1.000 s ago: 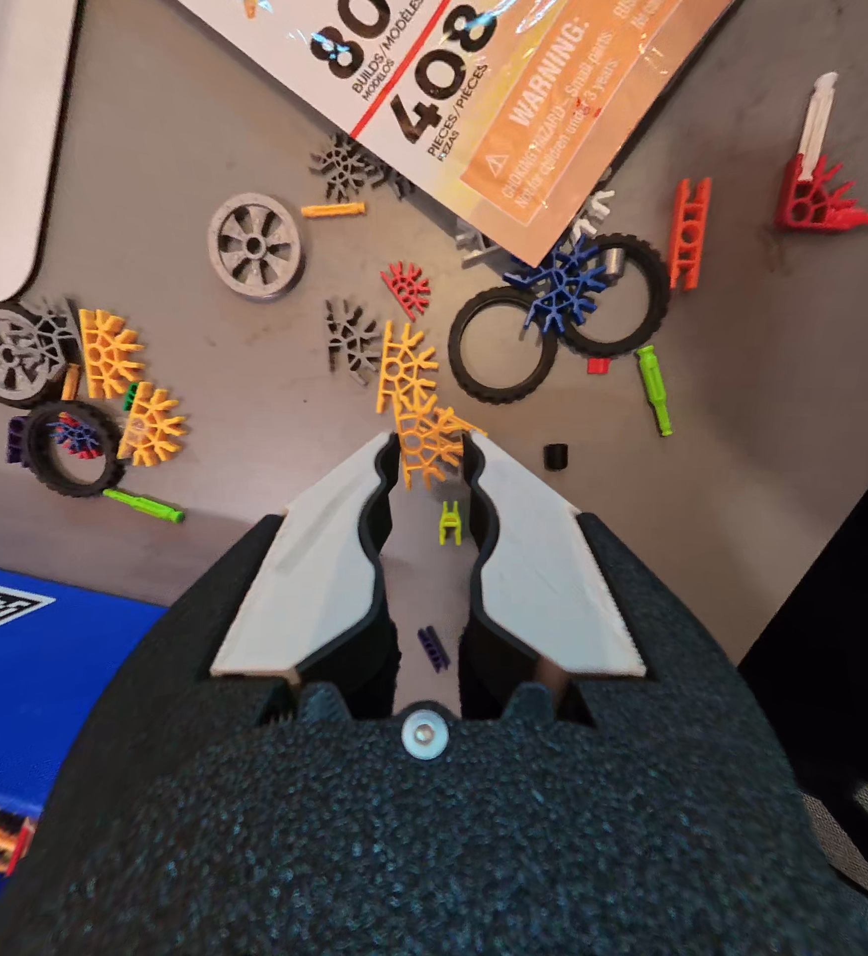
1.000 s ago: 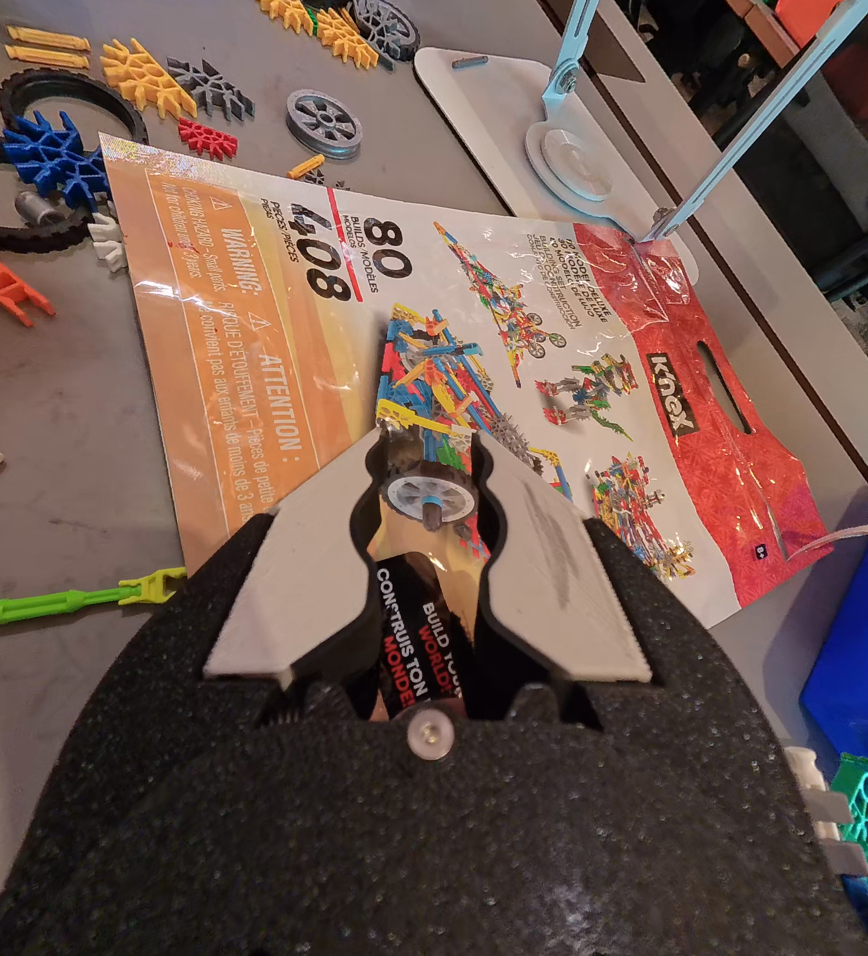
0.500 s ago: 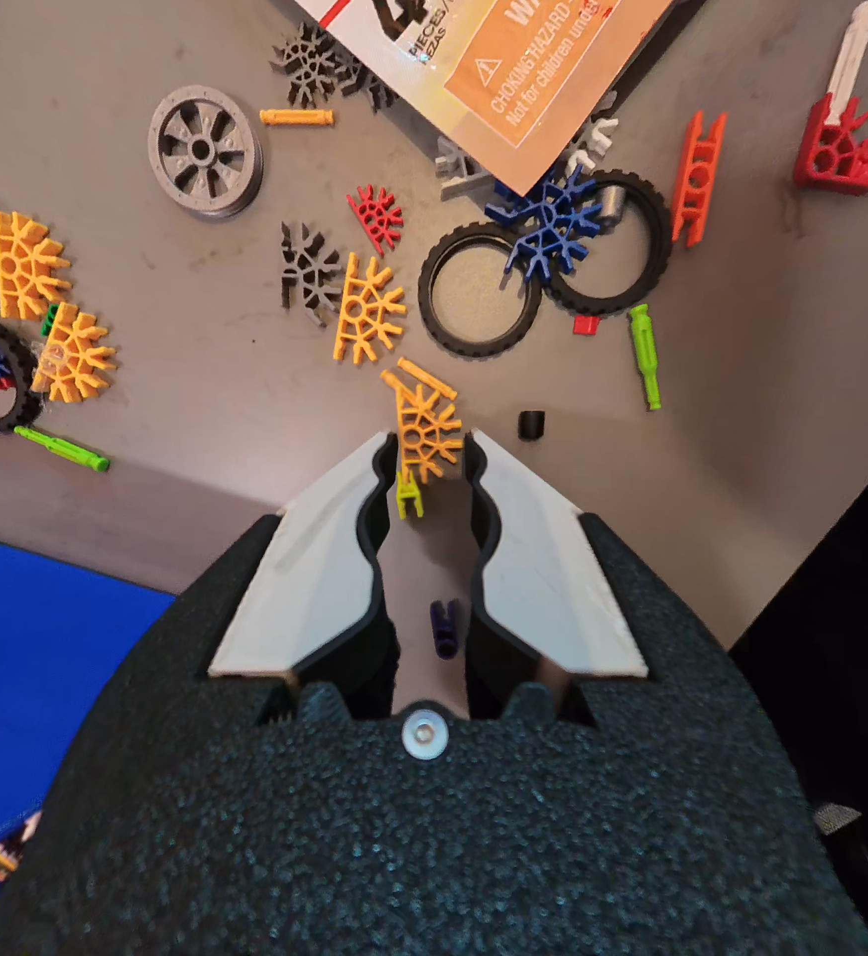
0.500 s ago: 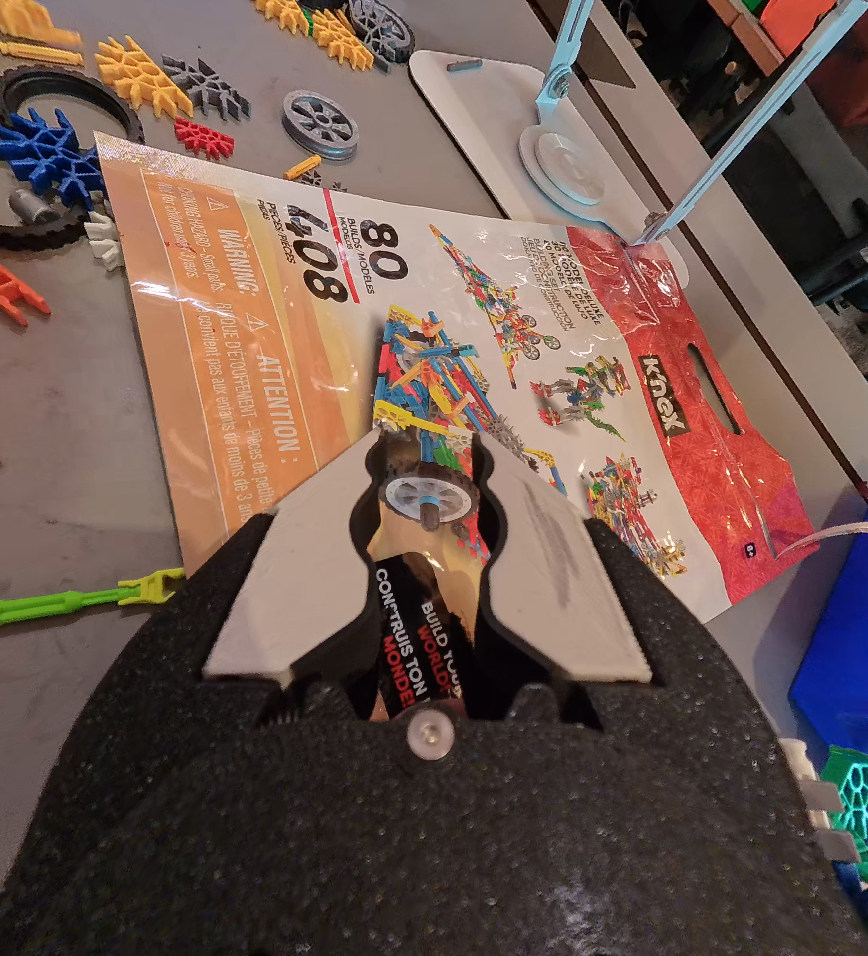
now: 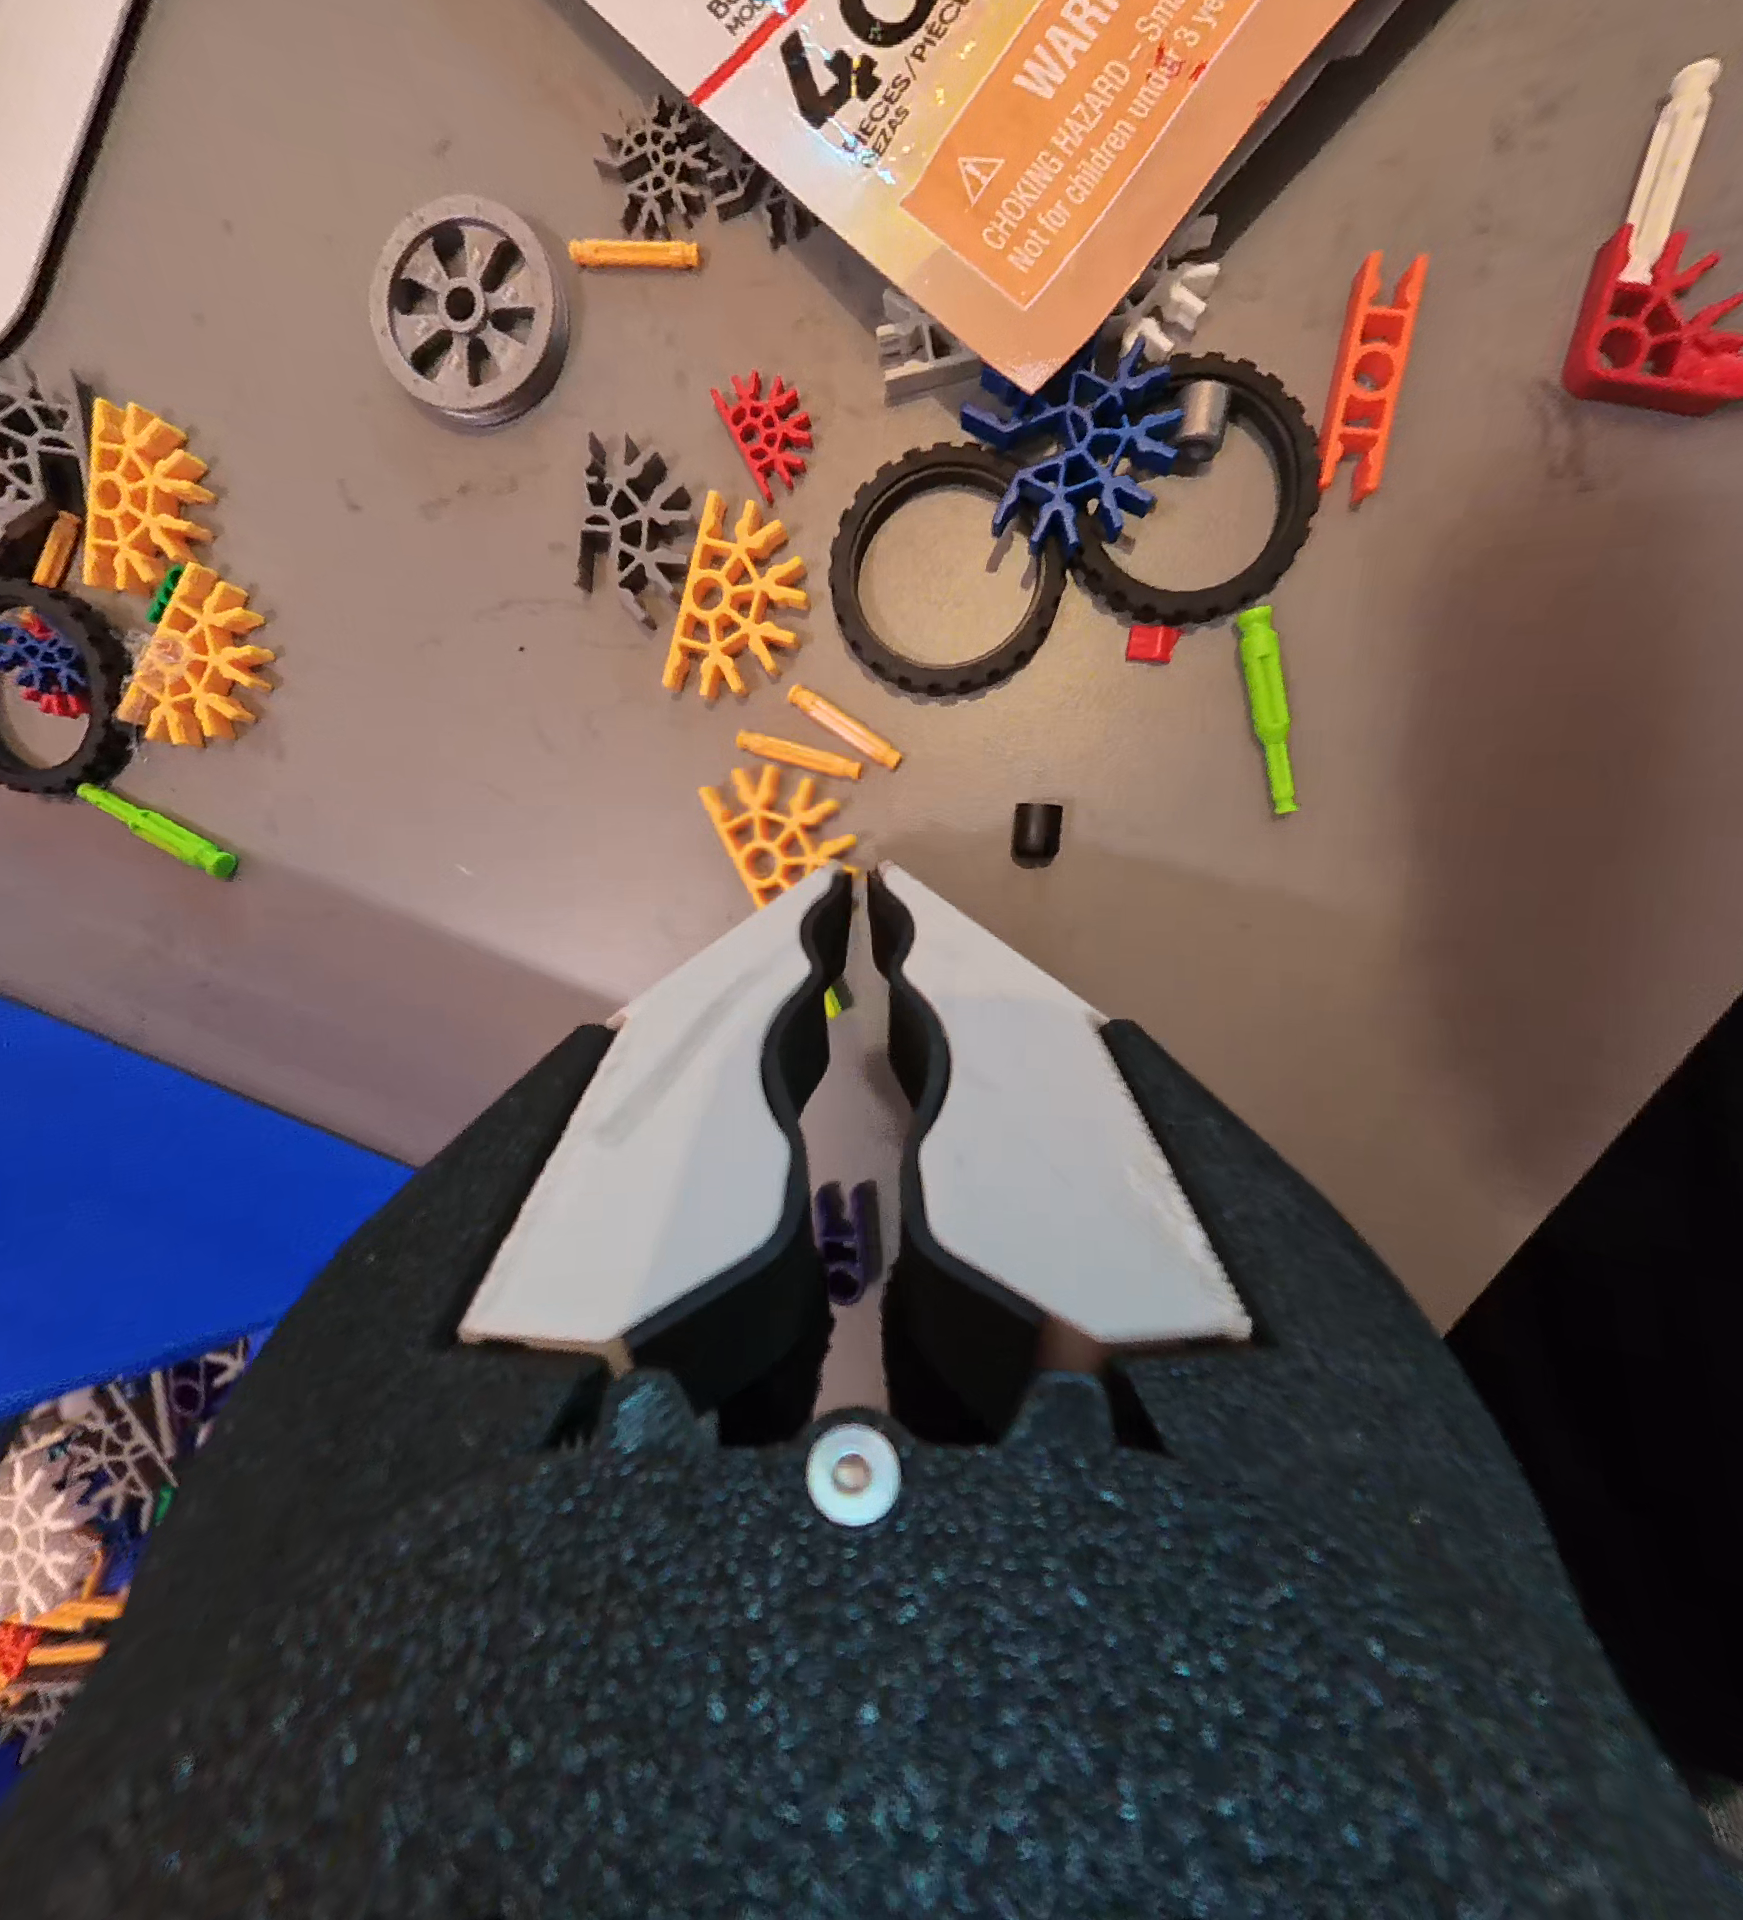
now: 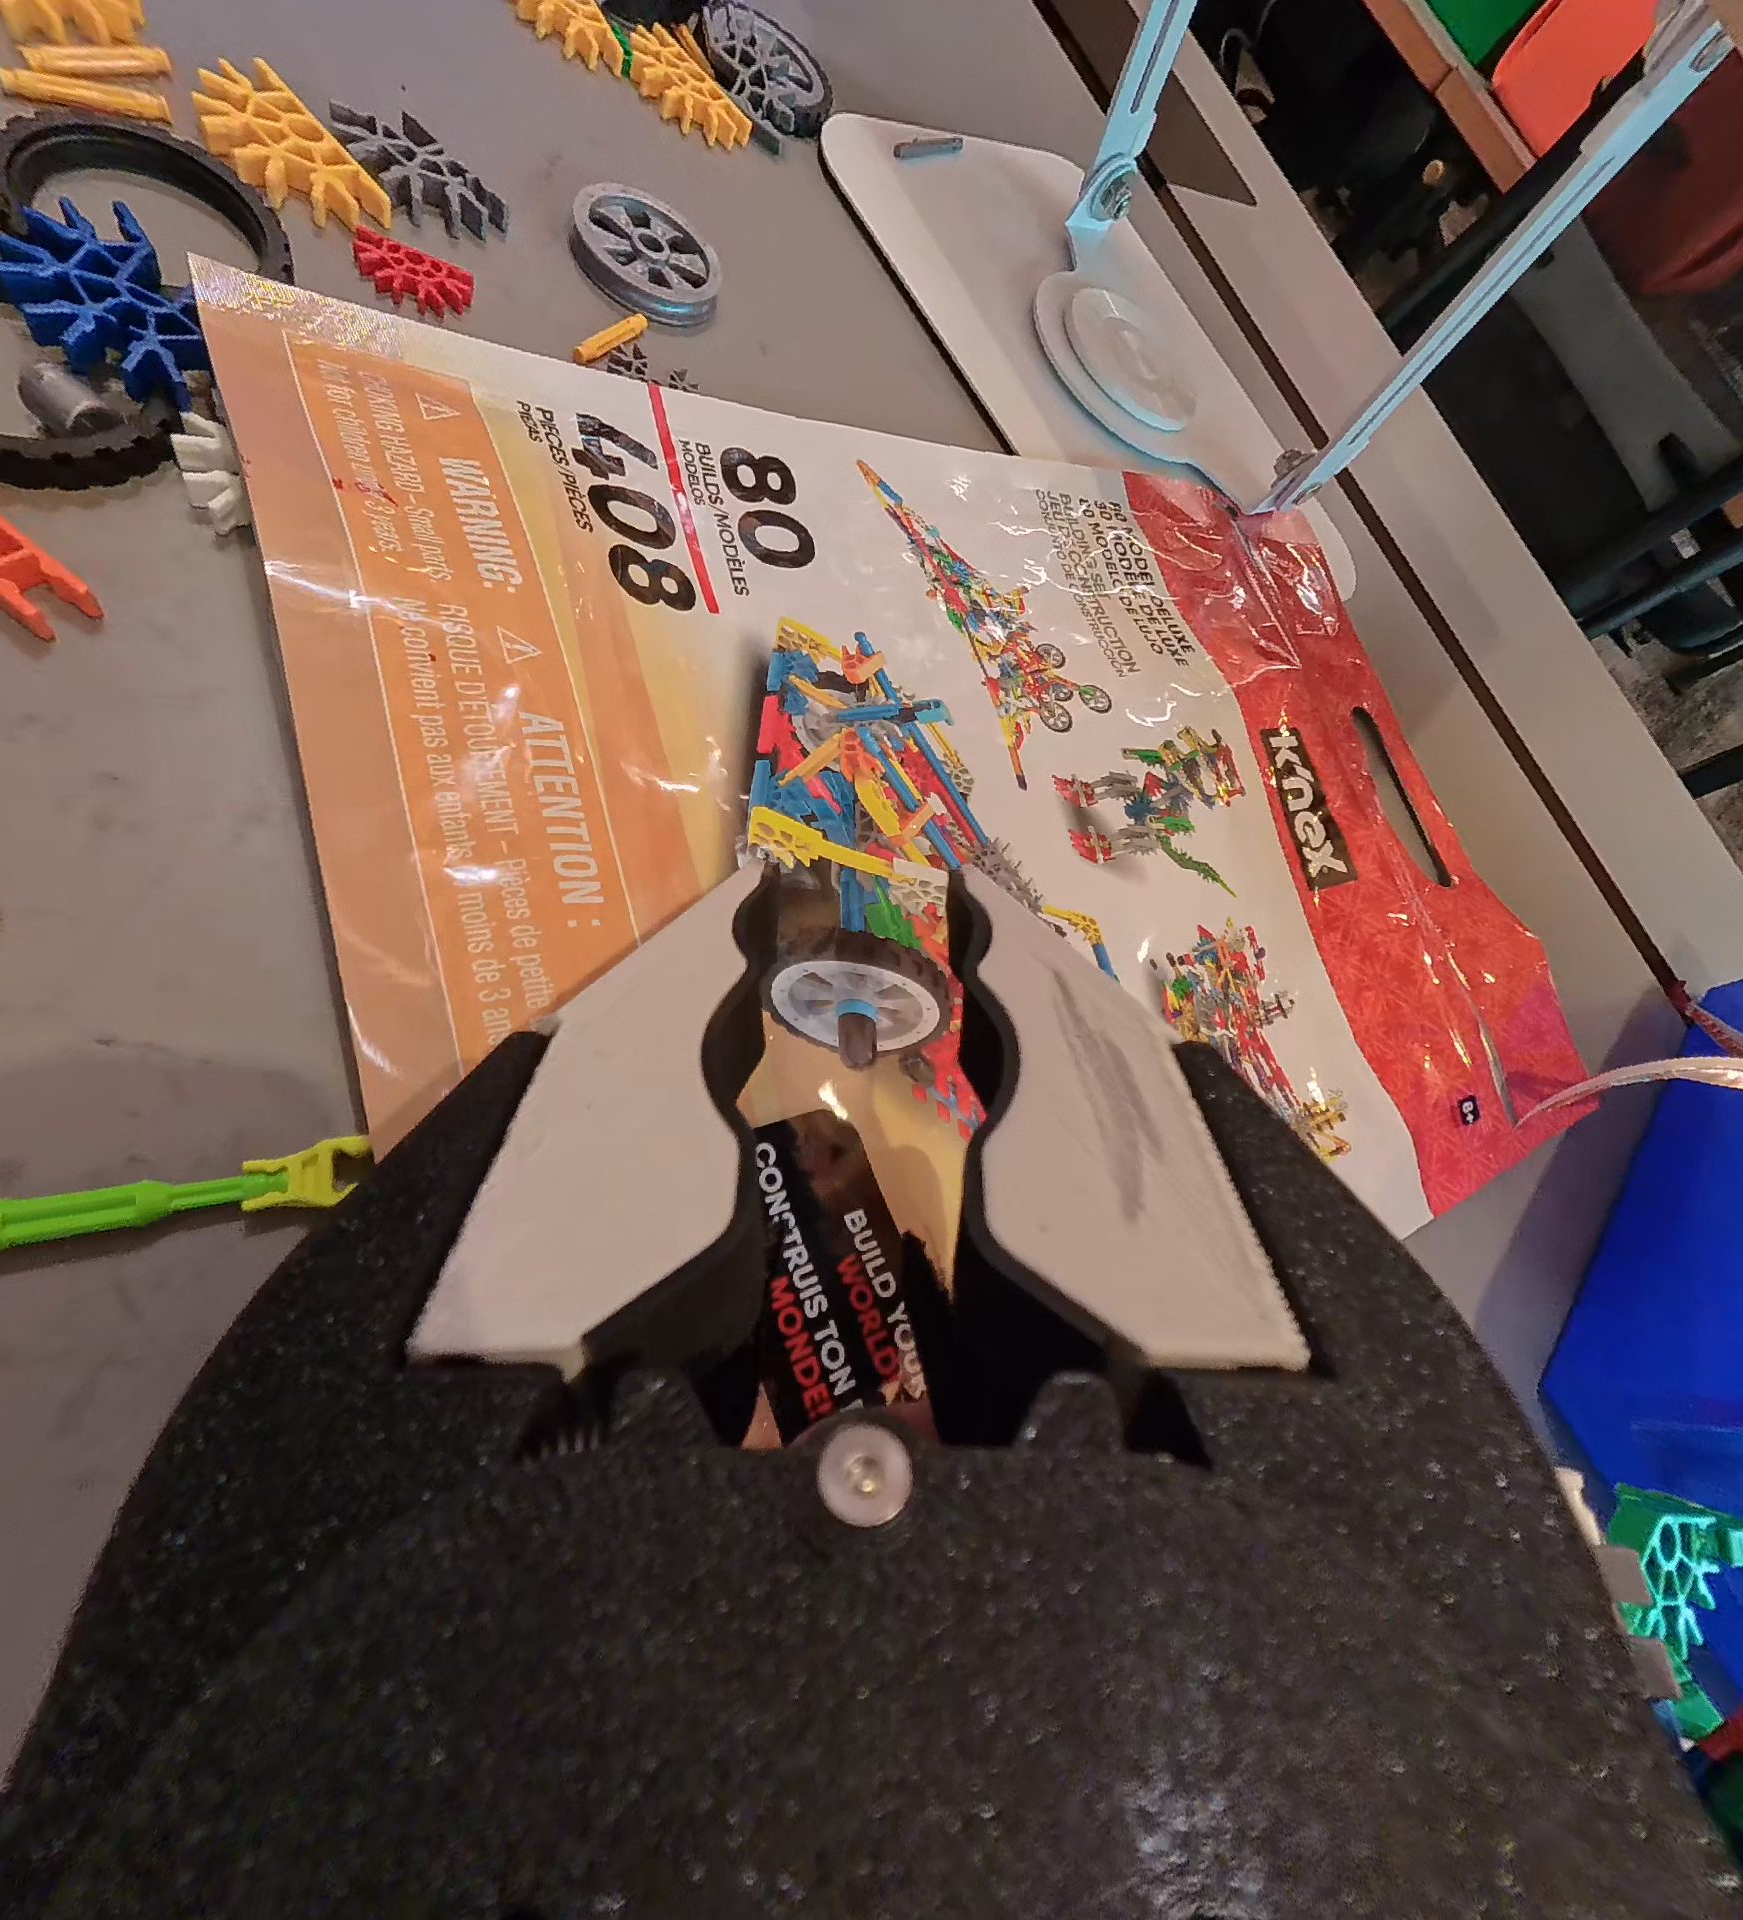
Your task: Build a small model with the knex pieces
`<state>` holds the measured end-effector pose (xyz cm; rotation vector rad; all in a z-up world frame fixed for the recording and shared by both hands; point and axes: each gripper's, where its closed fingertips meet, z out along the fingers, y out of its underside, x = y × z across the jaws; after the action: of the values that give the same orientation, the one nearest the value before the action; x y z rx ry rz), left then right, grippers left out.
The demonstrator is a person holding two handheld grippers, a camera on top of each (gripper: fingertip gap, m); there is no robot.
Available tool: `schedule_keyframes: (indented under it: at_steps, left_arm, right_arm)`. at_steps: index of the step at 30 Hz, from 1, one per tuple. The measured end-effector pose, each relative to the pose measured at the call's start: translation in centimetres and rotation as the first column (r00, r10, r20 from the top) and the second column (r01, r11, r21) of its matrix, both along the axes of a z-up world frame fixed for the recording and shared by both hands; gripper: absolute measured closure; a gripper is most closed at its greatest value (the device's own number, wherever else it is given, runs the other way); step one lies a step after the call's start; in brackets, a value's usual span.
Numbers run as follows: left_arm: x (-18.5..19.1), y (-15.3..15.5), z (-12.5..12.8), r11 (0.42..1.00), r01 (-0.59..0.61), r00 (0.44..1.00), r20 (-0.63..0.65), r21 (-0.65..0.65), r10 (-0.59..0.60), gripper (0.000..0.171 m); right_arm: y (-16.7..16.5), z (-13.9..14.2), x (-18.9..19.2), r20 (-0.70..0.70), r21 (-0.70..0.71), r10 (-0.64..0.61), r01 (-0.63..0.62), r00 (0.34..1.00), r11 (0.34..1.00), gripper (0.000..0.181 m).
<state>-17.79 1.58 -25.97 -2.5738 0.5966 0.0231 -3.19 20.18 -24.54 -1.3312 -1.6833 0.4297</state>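
My left gripper (image 5: 859, 883) has its jaws almost together, and a sliver of a small lime-yellow clip (image 5: 834, 1000) shows between the pads. An orange fan connector (image 5: 773, 831) lies just ahead of the left fingertip, with two orange rods (image 5: 815, 740) beyond it. A purple piece (image 5: 846, 1242) lies under the gripper. My right gripper (image 6: 854, 894) is open and empty, just over a printed plastic toy bag (image 6: 555, 675) that lies flat on the grey table (image 6: 119, 831).
Two black tyres (image 5: 950, 582) with a blue snowflake connector (image 5: 1080, 457), a grey wheel (image 5: 467, 307), a black cap (image 5: 1036, 831), green rods (image 5: 1267, 707), orange and red pieces lie scattered. A blue bin (image 5: 67, 1195) of parts is at the left, a white board (image 6: 1002, 260) beyond the bag. One gripper's finger ends stand about 25 cm off the other's. The left tips stand about 8 cm off the purple piece (image 5: 846, 1242).
My left gripper's jaws have closed from open to nearly together around the lime-yellow clip. The orange connector now lies just ahead of the tips. The right gripper has barely moved.
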Motion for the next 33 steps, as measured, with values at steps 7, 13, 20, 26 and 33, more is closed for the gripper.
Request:
schedule_keyframes:
  at_steps: [7,13,20,26,33]
  left_arm:
    - [-0.2,-0.6,-0.9,0.999,-0.040,0.999,-0.022,-0.003,0.039,0.167]
    - [0.4,-1.1,-1.1,0.999,-0.039,0.999,0.004,-0.022,0.039,0.165]
    - [-0.1,-0.2,-0.1,0.996,-0.061,0.998,0.024,0.060,0.059,0.154]
    - [0.1,-0.3,-0.6,0.997,-0.073,0.995,0.064,0.036,0.070,0.150]
    - [2.2,-1.0,-0.3,0.998,-0.049,0.990,0.132,0.027,0.045,0.149]
  right_arm:
    - [0.0,0.1,0.2,0.003,0.011,0.000,0.000,1.000,1.000,0.150]
    - [-0.3,0.1,0.1,0.000,0.007,0.008,-0.008,1.000,1.000,0.151]
    - [-0.4,0.2,0.2,-0.003,-0.005,0.010,-0.011,1.000,1.000,0.150]
    - [-0.4,0.0,0.2,0.000,-0.018,0.011,-0.011,1.000,1.000,0.150]
    - [-0.4,0.1,0.2,-0.003,-0.022,0.009,-0.009,1.000,1.000,0.150]
